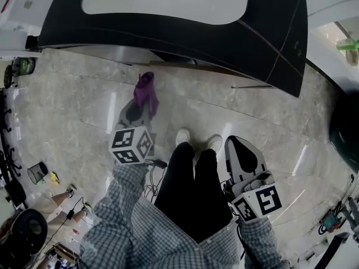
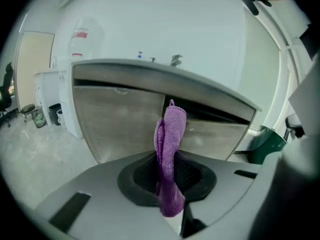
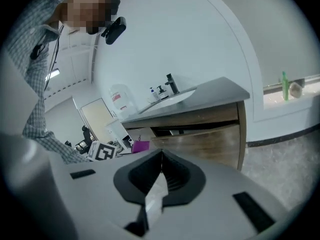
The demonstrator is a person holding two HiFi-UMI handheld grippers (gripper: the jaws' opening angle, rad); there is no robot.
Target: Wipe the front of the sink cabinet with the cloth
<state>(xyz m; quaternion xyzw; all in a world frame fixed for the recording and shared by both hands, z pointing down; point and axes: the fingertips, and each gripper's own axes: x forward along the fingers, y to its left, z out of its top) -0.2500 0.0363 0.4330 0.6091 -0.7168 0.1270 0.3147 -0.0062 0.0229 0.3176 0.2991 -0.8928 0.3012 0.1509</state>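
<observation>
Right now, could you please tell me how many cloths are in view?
1. The purple cloth is clamped in the left claw, sticking up before the sink cabinet front. The right claw is shut on nothing. Others may be hidden inside the cabinet.

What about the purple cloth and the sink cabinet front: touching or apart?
Apart. The head view shows a strip of floor between the cloth, clamped in the left gripper, and the cabinet front.

Shows the right gripper (image 3: 161, 159) with jaws pressed together, nothing between. Faces the wooden sink cabinet (image 3: 210, 134) under a grey countertop (image 3: 215, 94) bearing a black tap (image 3: 171, 84). Catches, at left, a purple cloth (image 3: 140, 146) beside a marker cube (image 3: 104, 151), below a checked sleeve (image 3: 37, 84).
</observation>
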